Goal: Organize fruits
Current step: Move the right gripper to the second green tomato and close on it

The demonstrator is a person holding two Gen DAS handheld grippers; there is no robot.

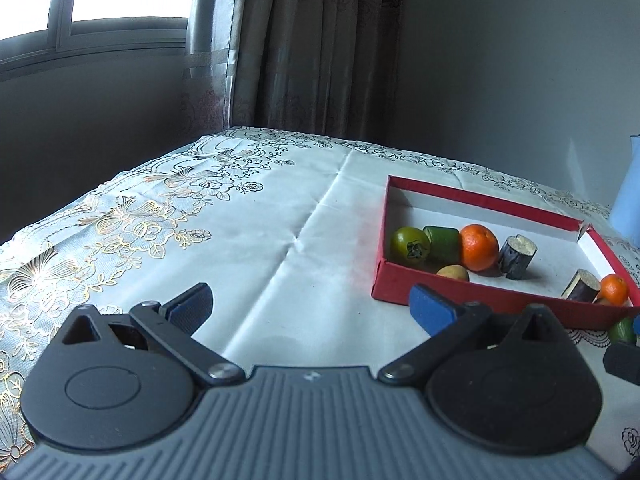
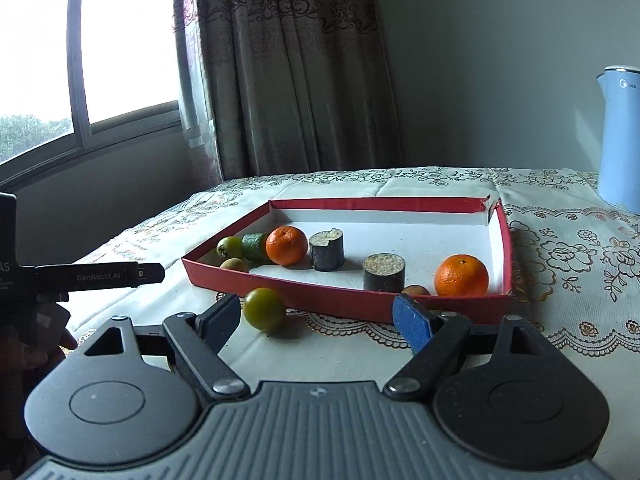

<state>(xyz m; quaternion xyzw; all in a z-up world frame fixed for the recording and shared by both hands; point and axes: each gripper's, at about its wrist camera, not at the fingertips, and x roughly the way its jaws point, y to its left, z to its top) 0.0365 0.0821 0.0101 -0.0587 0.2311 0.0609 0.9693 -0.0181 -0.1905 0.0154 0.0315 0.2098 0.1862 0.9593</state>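
Holding two oranges, two dark cylinders: red box; both grippers released, empty.

**Around the table**

A floral tablecloth with gold and brown flower patterns covers the table. A pale blue kettle stands at its far right edge. Behind hang patterned curtains, beside a bright window.

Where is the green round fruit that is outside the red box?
In the right wrist view, the green round fruit lies on the tablecloth, just before the red box's near wall, toward its left end.
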